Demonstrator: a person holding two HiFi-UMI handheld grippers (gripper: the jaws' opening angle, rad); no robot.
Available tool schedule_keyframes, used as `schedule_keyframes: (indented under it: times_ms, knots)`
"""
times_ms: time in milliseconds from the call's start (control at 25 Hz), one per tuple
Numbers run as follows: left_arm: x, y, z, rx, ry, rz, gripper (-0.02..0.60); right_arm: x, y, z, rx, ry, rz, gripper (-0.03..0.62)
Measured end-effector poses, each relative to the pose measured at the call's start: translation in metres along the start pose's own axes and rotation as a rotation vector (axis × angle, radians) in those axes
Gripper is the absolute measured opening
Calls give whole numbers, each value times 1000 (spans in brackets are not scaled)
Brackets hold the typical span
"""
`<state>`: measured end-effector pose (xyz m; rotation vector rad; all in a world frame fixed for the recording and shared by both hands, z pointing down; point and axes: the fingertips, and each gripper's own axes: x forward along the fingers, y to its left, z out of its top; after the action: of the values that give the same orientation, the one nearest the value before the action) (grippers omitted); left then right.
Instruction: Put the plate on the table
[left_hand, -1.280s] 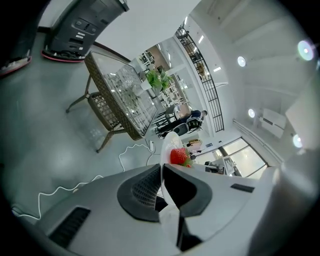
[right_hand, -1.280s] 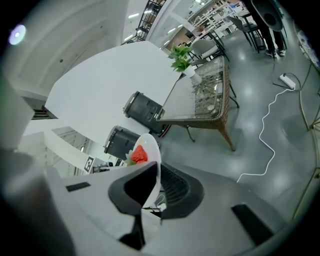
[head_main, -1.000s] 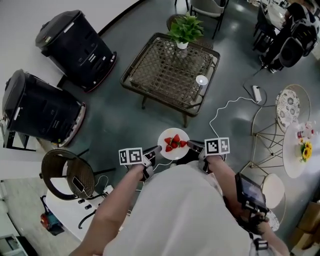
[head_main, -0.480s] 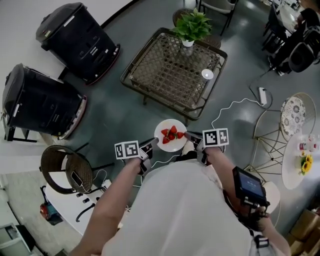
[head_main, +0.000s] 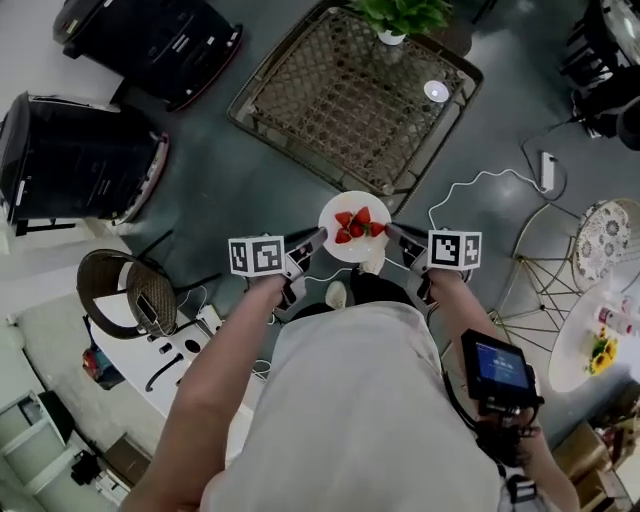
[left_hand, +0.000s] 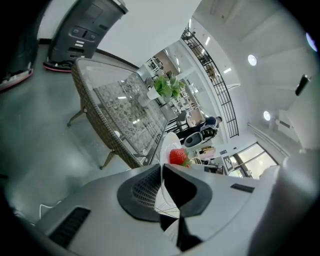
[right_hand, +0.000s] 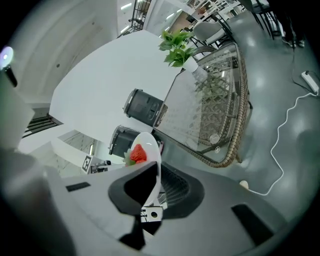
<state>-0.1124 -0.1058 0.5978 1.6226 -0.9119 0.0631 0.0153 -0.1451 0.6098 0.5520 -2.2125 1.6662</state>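
A white plate (head_main: 352, 228) with several strawberries (head_main: 355, 226) hangs in the air just short of the near edge of the wicker glass-top table (head_main: 300, 110). My left gripper (head_main: 318, 238) is shut on the plate's left rim and my right gripper (head_main: 390, 233) is shut on its right rim. In the left gripper view the plate (left_hand: 167, 150) runs edge-on between the jaws, a strawberry (left_hand: 178, 156) above them. In the right gripper view the plate (right_hand: 150, 150) sits likewise between the jaws with a strawberry (right_hand: 138, 154), and the table (right_hand: 210, 115) lies ahead.
On the table stand a potted plant (head_main: 402, 16) and a small white disc (head_main: 435, 91). Two black bins (head_main: 75, 160) stand at left. A wicker chair (head_main: 125, 300) is at lower left, wire-frame chairs (head_main: 560, 270) at right, and a white cable (head_main: 480, 190) runs over the floor.
The plate, held by both grippers, has moved forward to the table's near edge. The view has shifted forward with it, so the table and bins sit lower in the frame's top.
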Motion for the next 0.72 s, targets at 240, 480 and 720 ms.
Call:
schedule_keyframes:
  times_ms: [240,480,720]
  knots:
    - [16,-6,20,-4,-24,21,21,0,-10,29,-15,14,19,21]
    - [25,-16,22,-14,-31,14,21,-12,-10,38,-25,0,12,21]
    - [27,-2,25,-28,10,14,20,-3,-15,34,7,-28,-24,21]
